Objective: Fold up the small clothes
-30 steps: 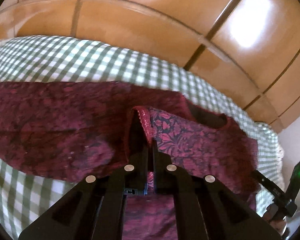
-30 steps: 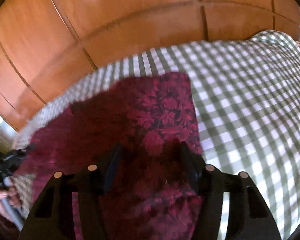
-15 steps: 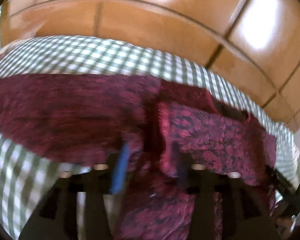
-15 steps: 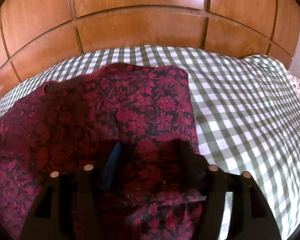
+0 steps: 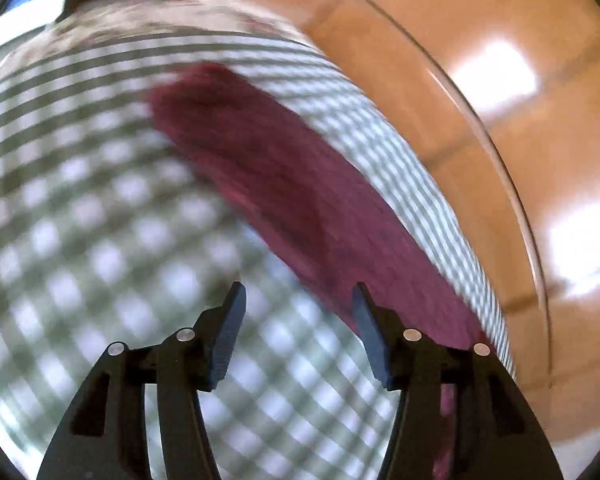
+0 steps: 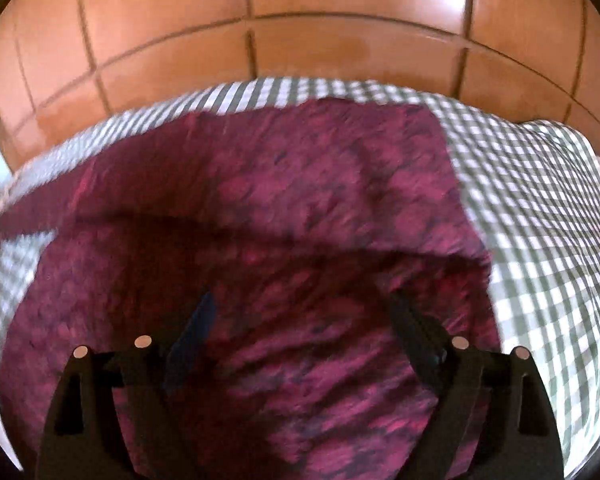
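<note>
Released, the maroon garment [image 6: 284, 216] lies on the checked bedsheet [image 5: 100, 240]; left hand-held gripper [image 5: 298, 300] swings aside, empty and parted, while right hand-held gripper [image 6: 302, 312] spreads wider, pinching nothing.

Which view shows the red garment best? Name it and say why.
The right wrist view. The red garment fills the middle of the frame, showing its floral print, a fold and its far corner on the checked cloth. The left wrist view shows only a blurred, slanting strip of it.
</note>
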`<act>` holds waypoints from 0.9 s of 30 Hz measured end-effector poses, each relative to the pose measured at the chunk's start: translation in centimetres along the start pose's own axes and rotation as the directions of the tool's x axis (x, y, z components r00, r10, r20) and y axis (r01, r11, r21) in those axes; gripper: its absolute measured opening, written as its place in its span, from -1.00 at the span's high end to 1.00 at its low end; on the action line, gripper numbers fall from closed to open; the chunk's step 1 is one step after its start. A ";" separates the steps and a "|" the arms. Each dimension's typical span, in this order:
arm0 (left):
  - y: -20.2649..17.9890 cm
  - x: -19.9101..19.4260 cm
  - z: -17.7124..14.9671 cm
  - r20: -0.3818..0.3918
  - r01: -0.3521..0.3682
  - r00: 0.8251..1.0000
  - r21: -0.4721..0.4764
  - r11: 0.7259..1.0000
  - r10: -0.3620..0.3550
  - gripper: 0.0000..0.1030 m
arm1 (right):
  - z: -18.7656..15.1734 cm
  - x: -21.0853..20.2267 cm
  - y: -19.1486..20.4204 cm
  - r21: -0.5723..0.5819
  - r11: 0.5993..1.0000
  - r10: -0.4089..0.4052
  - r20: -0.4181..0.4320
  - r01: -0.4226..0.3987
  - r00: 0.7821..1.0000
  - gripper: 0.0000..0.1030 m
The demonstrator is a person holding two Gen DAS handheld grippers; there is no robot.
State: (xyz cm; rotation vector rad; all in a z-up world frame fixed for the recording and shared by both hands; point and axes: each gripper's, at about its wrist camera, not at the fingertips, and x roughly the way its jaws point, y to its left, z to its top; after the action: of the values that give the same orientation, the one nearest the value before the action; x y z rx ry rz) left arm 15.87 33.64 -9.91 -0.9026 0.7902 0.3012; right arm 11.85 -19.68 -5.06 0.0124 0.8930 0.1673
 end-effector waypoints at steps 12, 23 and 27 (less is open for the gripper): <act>2.0 2.8 6.5 0.022 -0.031 0.999 -0.071 0.997 0.033 0.72 | -0.7 1.7 0.4 0.009 1.000 -0.022 -0.023 0.022 0.999 -0.90; -10.8 -3.5 0.6 0.099 0.177 0.970 0.339 0.924 -0.222 0.80 | -0.6 1.7 0.2 0.013 1.000 -0.016 -0.018 0.016 1.000 -0.91; -17.2 -3.6 -5.8 0.003 0.247 0.957 0.516 0.820 -0.289 0.80 | -0.6 1.5 0.1 0.027 1.000 -0.005 -0.012 0.005 1.000 -0.91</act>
State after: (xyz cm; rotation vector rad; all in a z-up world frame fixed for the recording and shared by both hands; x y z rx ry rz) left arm 19.98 18.97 0.62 -0.4805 0.6119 -0.1249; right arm 12.30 -19.43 -6.60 0.0340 0.9076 0.1508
